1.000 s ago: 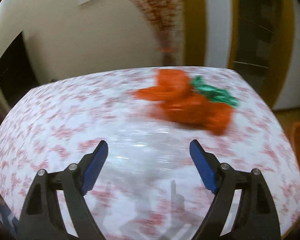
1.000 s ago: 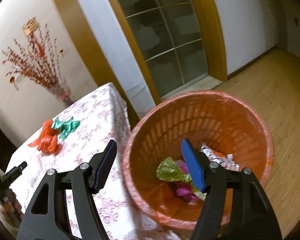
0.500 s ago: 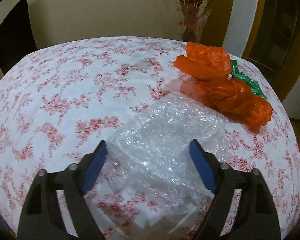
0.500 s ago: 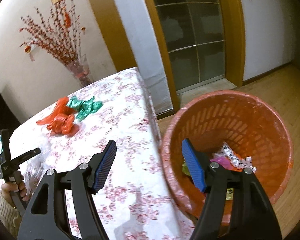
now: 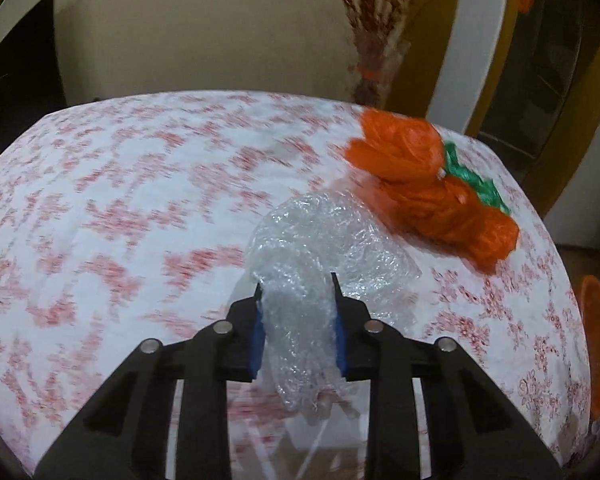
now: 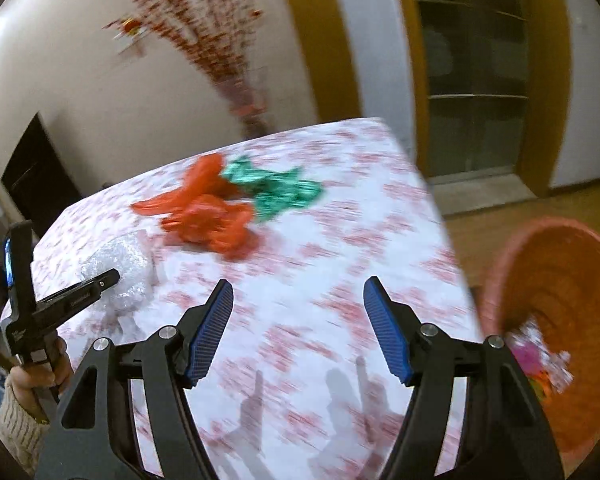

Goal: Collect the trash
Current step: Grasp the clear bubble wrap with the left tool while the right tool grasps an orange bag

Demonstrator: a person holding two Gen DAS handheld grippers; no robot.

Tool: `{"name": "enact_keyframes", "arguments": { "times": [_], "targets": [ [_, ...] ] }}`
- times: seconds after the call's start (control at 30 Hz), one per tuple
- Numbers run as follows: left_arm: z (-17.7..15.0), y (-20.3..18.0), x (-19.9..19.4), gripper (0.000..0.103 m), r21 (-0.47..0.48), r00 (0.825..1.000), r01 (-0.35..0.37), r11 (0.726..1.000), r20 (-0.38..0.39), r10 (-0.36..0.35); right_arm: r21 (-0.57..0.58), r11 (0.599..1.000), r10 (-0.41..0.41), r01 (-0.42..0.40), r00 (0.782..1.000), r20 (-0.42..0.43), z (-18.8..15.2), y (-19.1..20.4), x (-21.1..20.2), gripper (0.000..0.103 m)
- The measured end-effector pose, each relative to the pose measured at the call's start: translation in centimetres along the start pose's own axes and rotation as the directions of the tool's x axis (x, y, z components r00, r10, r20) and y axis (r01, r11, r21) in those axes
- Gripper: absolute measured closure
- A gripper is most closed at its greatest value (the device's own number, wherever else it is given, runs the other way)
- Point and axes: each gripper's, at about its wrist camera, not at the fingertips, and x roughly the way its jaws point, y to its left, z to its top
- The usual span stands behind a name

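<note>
1. My left gripper point(image 5: 296, 280) is closing its jaws, the bubble wrap point(image 5: 324, 240) bunched between the blue pads point(image 5: 257, 336); the wrap runs lengthwise away from me on the floral tablecloth point(image 5: 100, 200).
2. Beyond it lie the orange bag point(image 5: 432, 196) and the green wrapper point(image 5: 468, 180), touching.
3. My right gripper point(image 6: 298, 292) hangs wide open, holding nothing.
4. Only the right view shows the orange basket's point(image 6: 560, 264) contents and the hand point(image 6: 36, 376).
5. No writing is readable.

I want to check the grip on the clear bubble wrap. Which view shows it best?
The left wrist view: the bubble wrap fills the centre, bunched between the closing left gripper. The right wrist view shows it small, blurred and partly hidden at left.
</note>
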Motion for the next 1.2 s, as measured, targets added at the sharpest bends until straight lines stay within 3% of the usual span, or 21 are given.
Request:
{"name": "enact_keyframes", "arguments": {
  "times": [0.2, 0.33, 0.57, 0.63, 0.67, 0.77, 0.8, 0.9, 1.2],
  "targets": [
    [0.4, 3.1, -2.1, 0.075, -0.030, 0.998, -0.036, 0.999, 0.057, 0.038, -0.103, 0.995, 0.019, -0.020, 1.000, -0.012, 2.3, 4.7, 5.4, 0.036],
    [0.5, 4.4, -2.6, 0.075, -0.046, 0.997, -0.033, 0.998, 0.071, 0.037, -0.190, 0.982, -0.007, 0.006, 1.000, -0.002, 3.7, 7.4, 8.5, 0.023],
    [0.9, 5.4, -2.1, 0.075, -0.062, 0.997, -0.025, 0.998, 0.067, 0.029, -0.295, 0.955, -0.068, 0.037, 0.993, -0.095, 4.0, 10.0, 13.5, 0.022],
    [0.8, 5.4, -2.0, 0.075, -0.063, 0.998, -0.023, 0.998, 0.063, 0.027, -0.307, 0.950, -0.097, 0.052, 0.986, -0.136, 3.6, 9.8, 14.6, 0.027],
    [0.8, 5.4, -1.9, 0.075, -0.063, 0.998, -0.023, 0.998, 0.061, 0.027, -0.304, 0.951, -0.107, 0.057, 0.983, -0.151, 3.4, 9.6, 14.9, 0.041],
    [0.6, 5.0, -1.8, 0.075, -0.061, 0.998, -0.017, 0.998, 0.055, 0.021, -0.257, 0.965, -0.096, 0.051, 0.982, -0.164, 3.0, 8.0, 14.3, 0.067],
    [0.6, 4.9, -1.8, 0.075, -0.061, 0.998, -0.015, 0.998, 0.052, 0.018, -0.228, 0.973, -0.072, 0.032, 0.983, -0.171, 3.0, 7.5, 13.8, 0.071],
    [0.5, 4.1, -2.0, 0.075, -0.054, 0.999, -0.006, 0.999, 0.049, 0.008, -0.161, 0.987, -0.027, -0.002, 0.984, -0.174, 2.6, 5.7, 11.8, 0.075],
    [0.2, -0.8, -4.0, 0.075, 0.008, 0.996, 0.062, 0.998, 0.059, -0.063, -0.105, 0.994, -0.017, 0.005, 0.994, -0.110, 0.9, 1.3, 4.5, 0.078]
  ]
}}
